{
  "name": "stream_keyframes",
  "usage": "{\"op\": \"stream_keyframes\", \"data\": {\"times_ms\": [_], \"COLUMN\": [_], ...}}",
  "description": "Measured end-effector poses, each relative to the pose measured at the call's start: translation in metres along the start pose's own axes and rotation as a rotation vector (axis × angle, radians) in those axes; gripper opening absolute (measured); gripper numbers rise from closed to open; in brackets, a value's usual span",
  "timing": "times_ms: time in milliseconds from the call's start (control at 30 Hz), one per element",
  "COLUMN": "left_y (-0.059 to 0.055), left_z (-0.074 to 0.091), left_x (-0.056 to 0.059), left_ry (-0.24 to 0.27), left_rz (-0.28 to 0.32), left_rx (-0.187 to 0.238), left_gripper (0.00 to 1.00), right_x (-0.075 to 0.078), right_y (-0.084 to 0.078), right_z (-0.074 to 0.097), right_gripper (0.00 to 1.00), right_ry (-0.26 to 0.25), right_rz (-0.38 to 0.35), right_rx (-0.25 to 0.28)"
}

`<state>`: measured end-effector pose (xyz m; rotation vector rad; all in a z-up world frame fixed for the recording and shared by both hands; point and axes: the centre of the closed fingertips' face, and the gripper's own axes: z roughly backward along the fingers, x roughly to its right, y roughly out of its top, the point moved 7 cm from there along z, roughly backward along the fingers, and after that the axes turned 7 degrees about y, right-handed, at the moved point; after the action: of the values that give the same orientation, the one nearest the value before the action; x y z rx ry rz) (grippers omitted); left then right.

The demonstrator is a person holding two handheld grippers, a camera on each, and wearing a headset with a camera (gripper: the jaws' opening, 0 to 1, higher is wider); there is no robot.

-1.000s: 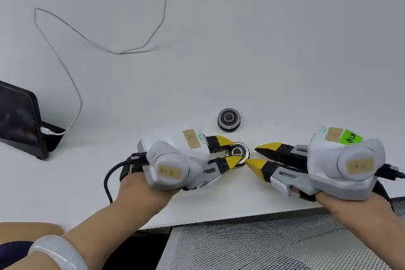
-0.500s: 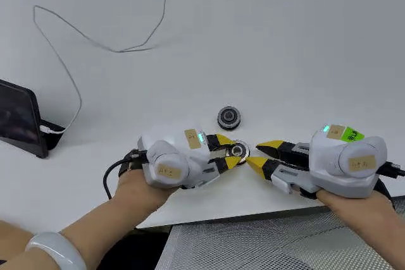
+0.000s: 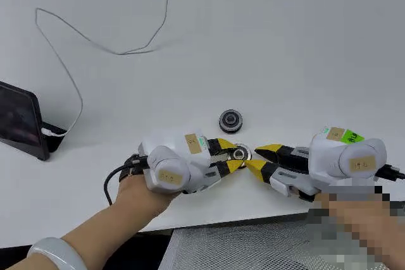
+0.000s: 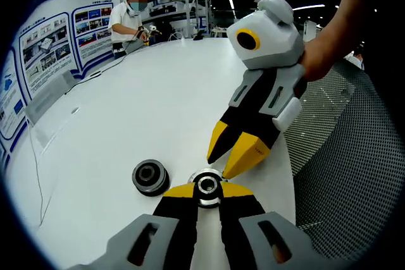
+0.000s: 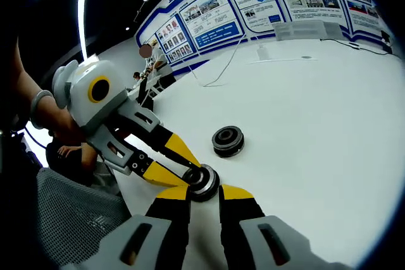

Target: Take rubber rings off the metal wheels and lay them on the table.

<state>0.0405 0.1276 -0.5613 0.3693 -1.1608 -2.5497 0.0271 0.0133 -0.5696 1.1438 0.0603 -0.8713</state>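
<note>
nothing looks finished yet, as far as i can judge. two metal wheels are on show and each wears its dark outer band, so both rings seem to be in place and the whole job is ahead.

the gripped wheel [image 3: 240, 153] is close to the front edge of the desk [image 3: 285, 61], clamped between the yellow tips of the left gripper [image 3: 233, 153], whose jaws are closed on its two sides. the right gripper [image 3: 255, 156] faces it from the other side. its jaws are parted a little, one tip touching the wheel's rim, and i can't see it clamping anything. my guess is that it is lining up to catch the rubber ring [image 5: 213, 186] and peel it away.

the loose wheel [image 3: 231, 121] lies flat just beyond, further in from the front edge, apart from both grippers.

both wheels are small, thick discs: a bright, shiny steel hub with a round bore, and around it a matt black band that reads as rubber. the gripper tips are hard wedges, yellow over black. the desk is smooth, plain white and faintly glossy. a thin grey cable [image 3: 119, 52] loops across it toward the far edge, and a dark tablet [image 3: 22, 118] stands at the left edge.
</note>
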Motion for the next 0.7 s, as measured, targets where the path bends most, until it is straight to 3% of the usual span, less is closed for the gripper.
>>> {"op": "stream_keyframes", "data": {"times_ms": [300, 700], "left_y": [0.0, -0.0011], "left_z": [0.0003, 0.0011], "left_x": [0.0002, 0.0013], "left_ry": [0.002, 0.006], "left_rz": [0.012, 0.021], "left_rx": [0.005, 0.009], "left_gripper": [0.12, 0.12], "right_x": [0.0073, 0.0082], "right_y": [0.002, -0.0054], "right_z": [-0.0028, -0.0072], "right_gripper": [0.14, 0.16], "right_ry": [0.005, 0.031], "right_rz": [-0.152, -0.303], "right_rx": [0.043, 0.051]}}
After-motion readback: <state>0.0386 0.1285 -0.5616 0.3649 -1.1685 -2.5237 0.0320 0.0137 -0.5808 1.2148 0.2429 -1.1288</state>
